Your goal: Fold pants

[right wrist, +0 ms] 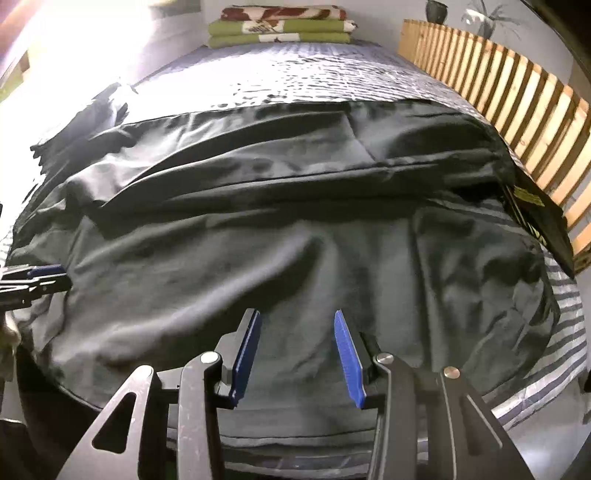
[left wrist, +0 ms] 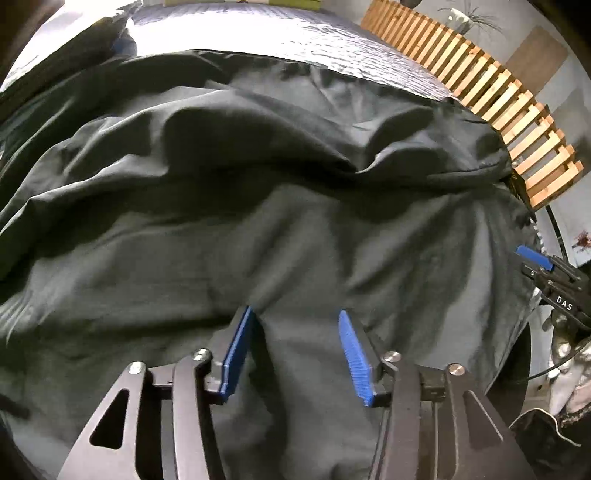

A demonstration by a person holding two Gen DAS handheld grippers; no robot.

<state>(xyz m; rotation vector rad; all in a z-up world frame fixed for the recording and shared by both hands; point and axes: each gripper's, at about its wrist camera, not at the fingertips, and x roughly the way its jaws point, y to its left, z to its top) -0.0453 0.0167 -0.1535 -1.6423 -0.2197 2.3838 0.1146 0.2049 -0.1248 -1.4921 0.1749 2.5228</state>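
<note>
Dark grey pants [left wrist: 258, 221] lie crumpled across the bed and fill most of the left wrist view; a folded-over layer runs along their far side [right wrist: 295, 158]. My left gripper [left wrist: 295, 312] points down at the near part of the cloth, its blue pads [left wrist: 236, 354] apart and nothing pinched between them. Over the near middle of the pants hangs my right gripper [right wrist: 297, 314], open as well, with only flat fabric below its blue pads [right wrist: 349, 358]. Each gripper shows at the edge of the other's view: the right one [left wrist: 535, 258], the left one [right wrist: 44, 273].
A grey striped bedspread [right wrist: 295, 70] covers the bed beyond the pants and at the right edge [right wrist: 565, 332]. A wooden slatted rail [right wrist: 517, 85] runs along the right side. Folded green and patterned blankets [right wrist: 280, 26] are stacked at the far end.
</note>
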